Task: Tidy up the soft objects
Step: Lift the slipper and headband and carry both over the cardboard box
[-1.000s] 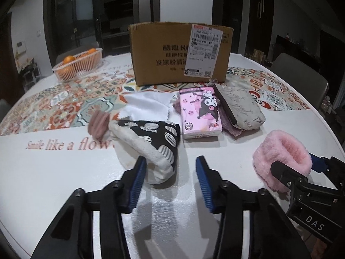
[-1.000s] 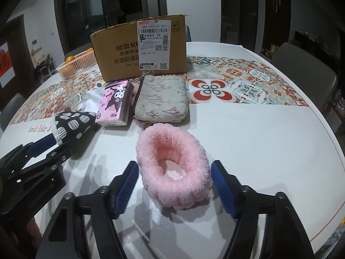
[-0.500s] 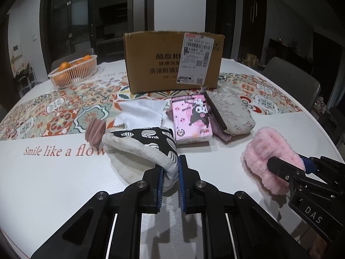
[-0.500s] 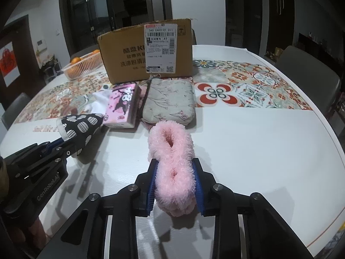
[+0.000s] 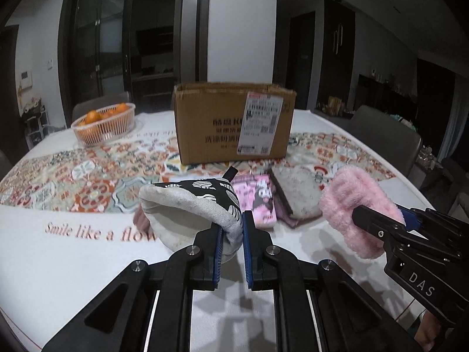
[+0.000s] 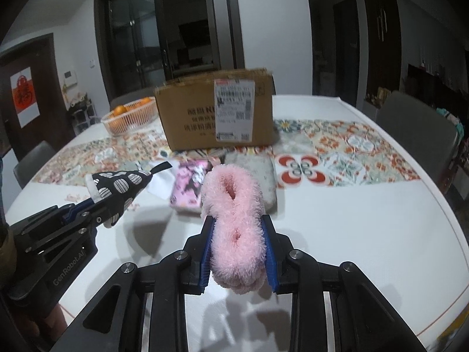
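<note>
Black-and-white patterned cloth fills the left gripper (image 5: 231, 234); its blue pads are closed almost together on the rim of the oven mitt (image 5: 190, 205), which hangs above the white table (image 5: 73, 264), its long axis pointing away and a little to the left; further ahead stands the cardboard box (image 5: 211, 126), open at the top, directly beyond the mitt, and this is the relation that matters, because I judge the box to be the place for the soft things; the left gripper seems slightly nearer to it, though the views do not settle this; between grippers and box lie a pink tissue pack (image 5: 259, 199) and a grey pouch (image 5: 299, 196) on the table; to the right, the right gripper (image 6: 238, 249) is closed firmly on the pink fluffy band (image 6: 233, 205), squeezed into a figure of eight, its long axis pointing forward to the box (image 6: 193, 120).
</note>
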`<state>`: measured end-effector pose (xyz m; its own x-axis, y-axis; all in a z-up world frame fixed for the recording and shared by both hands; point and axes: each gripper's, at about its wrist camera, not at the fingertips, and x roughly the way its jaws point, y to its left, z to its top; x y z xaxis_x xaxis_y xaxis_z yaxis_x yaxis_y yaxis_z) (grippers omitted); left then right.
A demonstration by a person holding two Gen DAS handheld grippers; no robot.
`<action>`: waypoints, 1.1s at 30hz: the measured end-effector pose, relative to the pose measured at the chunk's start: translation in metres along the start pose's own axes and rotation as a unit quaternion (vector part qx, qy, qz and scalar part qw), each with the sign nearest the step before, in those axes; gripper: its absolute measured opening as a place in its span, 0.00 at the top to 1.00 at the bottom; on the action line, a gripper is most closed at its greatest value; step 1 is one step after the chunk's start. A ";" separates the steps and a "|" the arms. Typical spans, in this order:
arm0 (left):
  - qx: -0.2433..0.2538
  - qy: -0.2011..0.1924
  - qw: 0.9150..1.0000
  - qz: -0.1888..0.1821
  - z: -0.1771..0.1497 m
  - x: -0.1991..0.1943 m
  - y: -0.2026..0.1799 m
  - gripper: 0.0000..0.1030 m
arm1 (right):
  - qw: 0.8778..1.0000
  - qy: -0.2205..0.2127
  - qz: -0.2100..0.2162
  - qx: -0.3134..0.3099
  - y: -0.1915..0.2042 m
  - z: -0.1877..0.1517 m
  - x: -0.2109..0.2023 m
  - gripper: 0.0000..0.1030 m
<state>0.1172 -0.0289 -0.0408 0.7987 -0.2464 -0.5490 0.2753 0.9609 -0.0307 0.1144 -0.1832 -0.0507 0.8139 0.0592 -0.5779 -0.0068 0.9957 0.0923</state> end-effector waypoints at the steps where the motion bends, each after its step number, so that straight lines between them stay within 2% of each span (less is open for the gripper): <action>1: 0.002 -0.007 1.000 0.000 0.004 -0.002 0.001 0.86 | 1.000 -0.008 0.001 -0.003 0.002 0.004 -0.002 0.70; 15: 0.021 -0.070 0.997 -0.002 0.051 -0.010 0.008 0.86 | 0.997 -0.079 0.007 -0.009 0.010 0.050 -0.009 0.70; 33: 0.040 -0.130 0.991 -0.007 0.113 0.003 0.015 0.86 | 0.990 -0.137 0.010 -0.011 0.009 0.113 0.004 0.70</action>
<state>0.1840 -0.0296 0.0513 0.9027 -0.2939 -0.3143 0.3202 0.9467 0.0344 0.1834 -0.1824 0.0395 0.9405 0.0613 -0.3342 -0.0358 0.9960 0.0820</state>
